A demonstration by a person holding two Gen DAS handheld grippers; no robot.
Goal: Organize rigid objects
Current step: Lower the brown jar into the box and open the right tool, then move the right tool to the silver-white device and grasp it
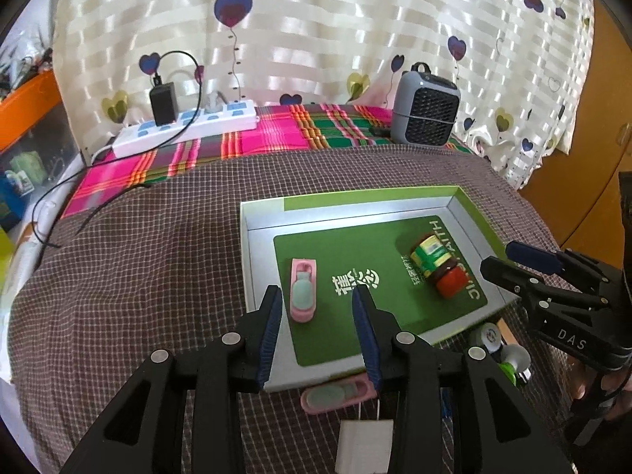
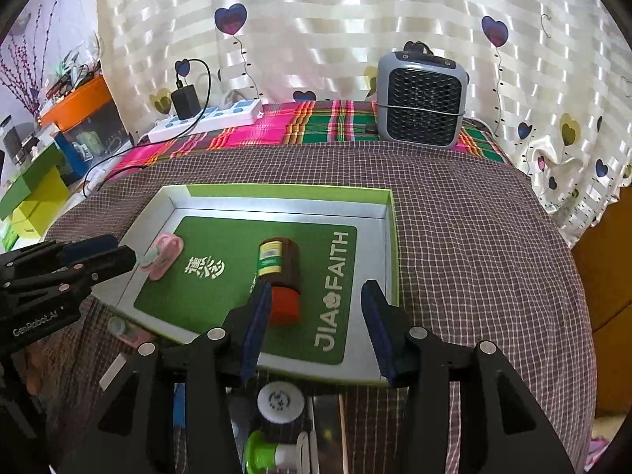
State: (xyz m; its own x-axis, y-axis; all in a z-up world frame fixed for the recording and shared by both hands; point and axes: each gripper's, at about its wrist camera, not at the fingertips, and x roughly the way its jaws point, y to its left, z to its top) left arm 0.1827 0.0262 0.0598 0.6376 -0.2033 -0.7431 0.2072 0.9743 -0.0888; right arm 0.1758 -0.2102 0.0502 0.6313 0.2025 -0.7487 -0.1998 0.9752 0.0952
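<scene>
On the checked bench cloth (image 1: 158,260), the tray (image 1: 454,193) holds a pink case (image 1: 303,290) and bottle (image 2: 278,272), both claws, left claw (image 1: 318,330) and right claw (image 2: 316,328), spread empty above, likely fetching leftovers beside the tray next.

I see open room across the green mat inside the tray (image 2: 389,237), between the pink clip (image 1: 303,294) at its left and the brown bottle (image 2: 281,266) lying right of centre. Clutter crowds the tray's near edge; the heater (image 2: 420,102) and power strip (image 1: 185,130) block the far tabletop.
</scene>
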